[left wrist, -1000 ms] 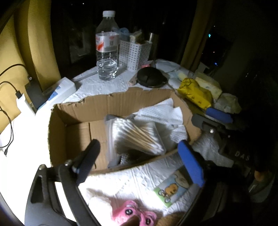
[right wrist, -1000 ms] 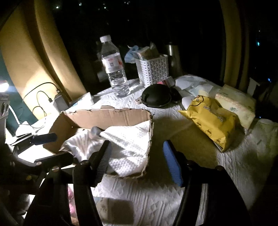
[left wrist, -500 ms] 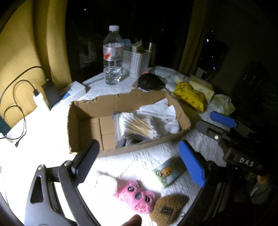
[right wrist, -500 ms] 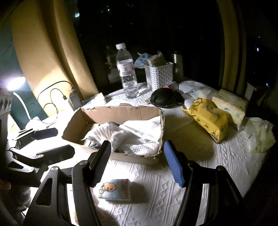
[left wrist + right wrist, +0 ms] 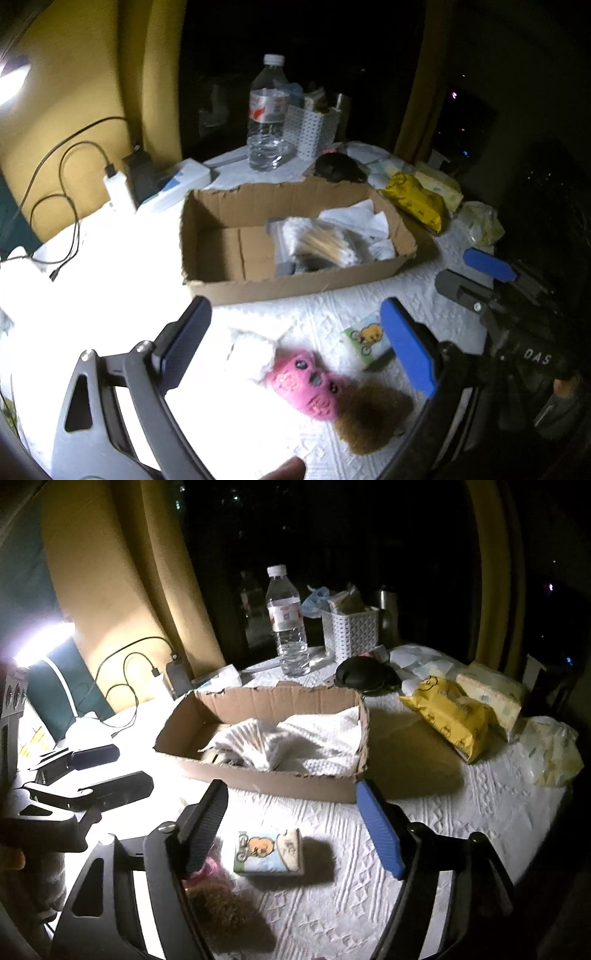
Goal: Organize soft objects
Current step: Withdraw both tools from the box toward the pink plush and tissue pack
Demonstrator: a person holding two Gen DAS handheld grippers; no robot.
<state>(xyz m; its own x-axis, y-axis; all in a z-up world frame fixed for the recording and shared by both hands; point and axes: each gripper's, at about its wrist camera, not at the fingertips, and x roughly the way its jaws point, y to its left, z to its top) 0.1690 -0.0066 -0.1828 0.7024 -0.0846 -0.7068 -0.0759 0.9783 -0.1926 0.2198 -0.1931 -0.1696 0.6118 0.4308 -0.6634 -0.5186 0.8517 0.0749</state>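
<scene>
Both your tongs, left (image 5: 295,339) and right (image 5: 291,825), hang spread and empty over the pink toy (image 5: 304,384) and tissue pack (image 5: 269,853), ready to box (image 5: 266,775) them.

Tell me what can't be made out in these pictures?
- White lump, left view: glare washes it out.
- Brown fuzzy thing, left view: dim, blurred.
- Basket contents, right view: too dark.
- Box bottom, right view: white cloth covers it.

Both grippers: grey screwed frames, one blue and one black fingers (image 5: 406,350) (right body marked "DAS").
</scene>
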